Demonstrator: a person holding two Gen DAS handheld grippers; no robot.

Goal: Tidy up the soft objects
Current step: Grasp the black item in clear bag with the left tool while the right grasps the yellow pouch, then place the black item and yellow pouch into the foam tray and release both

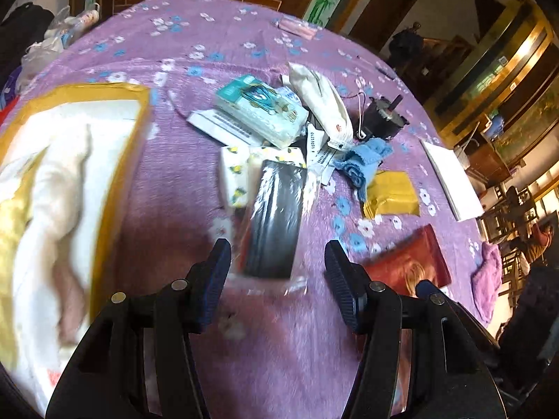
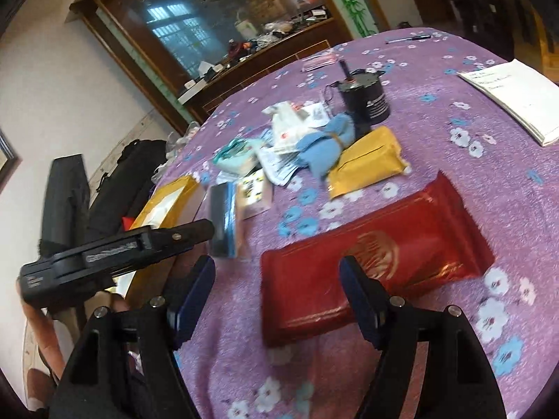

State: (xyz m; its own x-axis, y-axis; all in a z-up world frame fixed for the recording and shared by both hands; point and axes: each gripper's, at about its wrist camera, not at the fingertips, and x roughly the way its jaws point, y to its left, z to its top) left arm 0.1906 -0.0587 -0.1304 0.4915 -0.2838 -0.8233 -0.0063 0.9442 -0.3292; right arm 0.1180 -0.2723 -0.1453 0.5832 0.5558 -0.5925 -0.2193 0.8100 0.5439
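Purple fleece cloth point(image 1: 279, 331) printed with white and blue flowers covers the surface, and a heap of soft packets lies near its middle. The left claw point(image 1: 277, 272) hangs above the cloth with its jaws apart and nothing between the pads; just ahead of it lies a black pack in clear wrap point(image 1: 276, 220), its near end reaching towards the gap but not touched. Beyond that pack sit a white tissue pack with yellow print point(image 1: 236, 178), a teal tissue pack point(image 1: 260, 111), a white pouch point(image 1: 323, 104) and a blue cloth point(image 1: 365, 160), all piled touching one another, with a black cylindrical motor point(image 1: 379, 118) at the far side of the heap. A yellow packet point(image 1: 391, 193) lies beside the blue cloth, towards the right edge. At the left edge stands a yellow-rimmed box point(image 1: 118, 174) holding pale fabric.

The right claw point(image 2: 277, 281) also stands wide apart, empty, over the near end of a red packet point(image 2: 377, 244) that lies flat on the cloth; whether a fingertip touches it cannot be told. A white notebook point(image 2: 513, 97) lies near the far right edge, well apart from the heap. In the right wrist view the left claw's black body shows at the left edge, a hand point(image 2: 38, 331) beneath it.
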